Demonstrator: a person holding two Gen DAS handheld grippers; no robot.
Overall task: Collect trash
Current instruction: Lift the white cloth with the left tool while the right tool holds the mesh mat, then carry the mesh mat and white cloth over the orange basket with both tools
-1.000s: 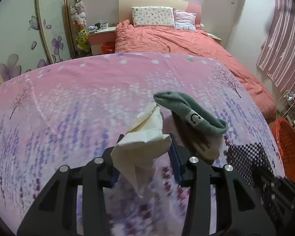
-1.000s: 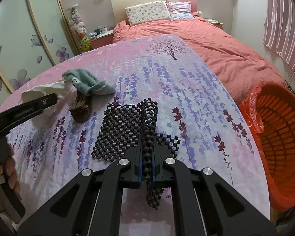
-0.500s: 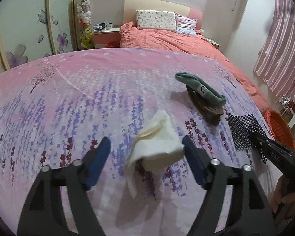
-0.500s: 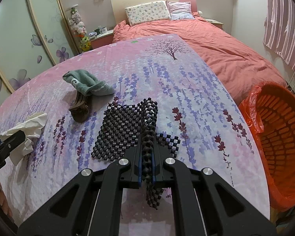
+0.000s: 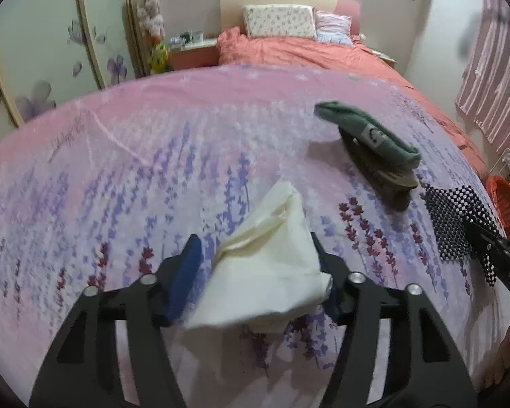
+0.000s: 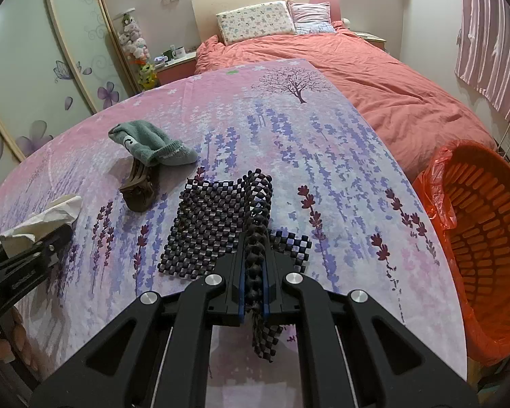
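A crumpled white tissue lies on the pink flowered cloth. My left gripper straddles it, jaws closing. The right pad touches the tissue; a gap shows at the left blue pad. In the right wrist view the tissue and left gripper sit at the far left. My right gripper is shut on a fold of the black mesh mat, which rests on the cloth. The mat also shows at the right of the left wrist view.
A green sock lies over a brown curved item beyond the mat. An orange basket lined with a red bag stands below the cloth's right edge. A bed with a coral cover fills the back.
The left gripper let the tissue drop onto the cloth and opened wide. It has since moved in over the tissue with narrower jaws. The right gripper kept still on the mat.
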